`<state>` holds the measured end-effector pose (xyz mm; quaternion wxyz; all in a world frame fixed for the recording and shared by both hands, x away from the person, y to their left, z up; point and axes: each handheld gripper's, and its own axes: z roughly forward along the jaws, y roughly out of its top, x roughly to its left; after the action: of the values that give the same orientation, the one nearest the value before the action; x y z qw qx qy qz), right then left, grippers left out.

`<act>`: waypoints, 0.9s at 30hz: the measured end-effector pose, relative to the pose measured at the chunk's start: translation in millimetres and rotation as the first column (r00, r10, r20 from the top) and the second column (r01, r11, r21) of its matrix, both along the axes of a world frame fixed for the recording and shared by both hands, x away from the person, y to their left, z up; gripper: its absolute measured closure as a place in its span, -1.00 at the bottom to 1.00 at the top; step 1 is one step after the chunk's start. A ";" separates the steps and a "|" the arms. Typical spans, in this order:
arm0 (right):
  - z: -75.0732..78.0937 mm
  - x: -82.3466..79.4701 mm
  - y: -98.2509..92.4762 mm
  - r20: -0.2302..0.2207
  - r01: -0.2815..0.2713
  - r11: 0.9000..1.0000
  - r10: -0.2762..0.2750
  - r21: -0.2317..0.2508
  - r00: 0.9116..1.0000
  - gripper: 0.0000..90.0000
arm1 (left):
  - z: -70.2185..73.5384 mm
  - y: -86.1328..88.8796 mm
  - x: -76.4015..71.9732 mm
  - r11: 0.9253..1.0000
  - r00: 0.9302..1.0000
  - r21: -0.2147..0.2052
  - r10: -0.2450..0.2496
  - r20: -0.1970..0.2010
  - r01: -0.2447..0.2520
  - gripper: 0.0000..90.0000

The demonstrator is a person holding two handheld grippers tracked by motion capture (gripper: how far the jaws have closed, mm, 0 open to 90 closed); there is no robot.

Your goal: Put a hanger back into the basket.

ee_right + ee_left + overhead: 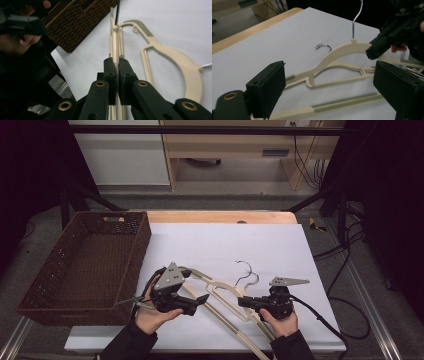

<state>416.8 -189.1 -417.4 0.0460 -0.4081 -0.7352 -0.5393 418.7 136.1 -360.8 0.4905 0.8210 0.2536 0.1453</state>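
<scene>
Right gripper (117,75) fingers were clamped tight on the upper cream plastic hanger (114,45) over the white-covered table (225,245) — left gripper (329,92) gaped wide, holding nothing. Risk: the lower cream hanger's (337,83) chrome hook snagging and dragging along.

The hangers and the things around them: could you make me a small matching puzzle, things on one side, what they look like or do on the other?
Things:
1. left gripper
2. right gripper
3. basket
4. hooks

Descriptions:
A. brown, woven, standing at the table's left
B. shiny metal, curved
C. fingers spread apart, nothing between them
D. clamped on a cream hanger

Pairs: 1-C, 2-D, 3-A, 4-B
</scene>
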 end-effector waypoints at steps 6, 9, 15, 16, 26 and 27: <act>22.2 6.3 9.6 0.077 -0.096 0.995 0.098 -0.034 0.992 0.93 | -3.0 18.1 -1.8 1.000 1.000 -0.022 0.016 -0.011 -0.016 -0.76; 30.0 10.1 17.2 0.104 -0.147 0.988 0.152 -0.051 0.983 0.93 | -4.2 22.2 -3.1 1.000 1.000 -0.018 0.004 -0.012 -0.004 -0.73; 34.4 11.1 27.0 0.124 -0.237 0.970 0.242 -0.056 0.962 0.93 | -8.6 24.3 -3.4 1.000 1.000 -0.003 -0.016 -0.014 0.016 -0.61; 33.9 10.9 28.0 0.134 -0.249 0.966 0.255 -0.063 0.958 0.93 | -9.0 22.8 -3.3 1.000 1.000 -0.001 -0.025 -0.014 0.025 -0.58; 29.6 7.2 43.7 0.121 -0.329 0.940 0.339 -0.095 0.933 0.92 | -20.0 2.9 -4.1 0.988 0.992 0.089 -0.121 -0.031 0.124 -0.11; 29.4 7.0 44.4 0.120 -0.336 0.937 0.346 -0.098 0.930 0.93 | -20.6 1.9 -4.1 0.987 0.991 0.096 -0.127 -0.033 0.130 -0.06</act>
<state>423.8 -144.7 -388.0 0.0733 -0.2381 -0.8162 -0.5213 414.6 138.0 -381.4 0.4545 0.8605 0.1994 0.1147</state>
